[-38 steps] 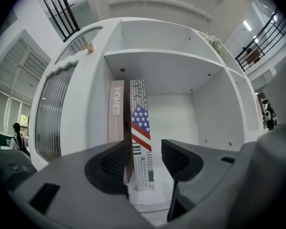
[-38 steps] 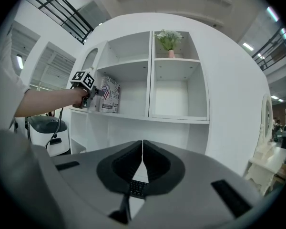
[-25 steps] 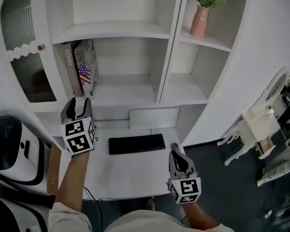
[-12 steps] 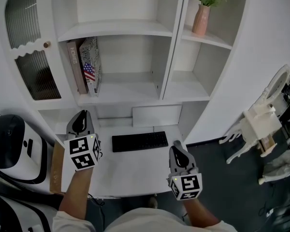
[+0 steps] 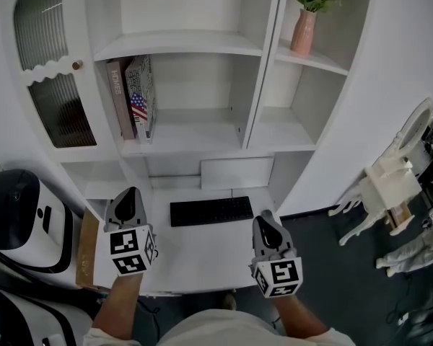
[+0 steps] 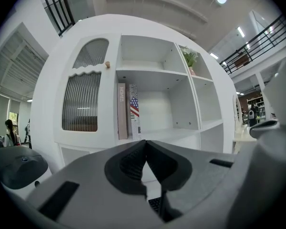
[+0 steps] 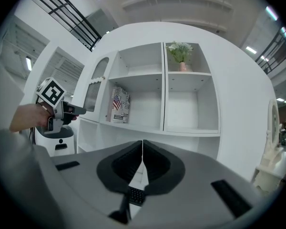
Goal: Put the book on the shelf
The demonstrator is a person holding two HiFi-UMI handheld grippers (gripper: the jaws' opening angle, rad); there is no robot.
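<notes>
Two books stand upright at the left end of the middle shelf (image 5: 195, 132): a brown one (image 5: 117, 96) and a patterned one with a flag on its cover (image 5: 140, 98), seen too in the left gripper view (image 6: 135, 110) and the right gripper view (image 7: 118, 105). My left gripper (image 5: 128, 199) hovers over the left part of the white desk (image 5: 195, 254), below the books, shut and empty (image 6: 144, 144). My right gripper (image 5: 263, 225) is low over the desk's right part, also shut with nothing in it (image 7: 142, 144).
A black keyboard (image 5: 211, 210) lies on the desk between the grippers. A pink vase with flowers (image 5: 304, 29) stands on the upper right shelf. A ribbed glass cabinet door (image 5: 54, 63) is at the left. A white machine (image 5: 22, 222) stands left of the desk; white chairs (image 5: 390, 186) at right.
My left gripper has drawn back from the shelf and down toward the desk's front, away from the books. The right gripper has stayed nearly still.
</notes>
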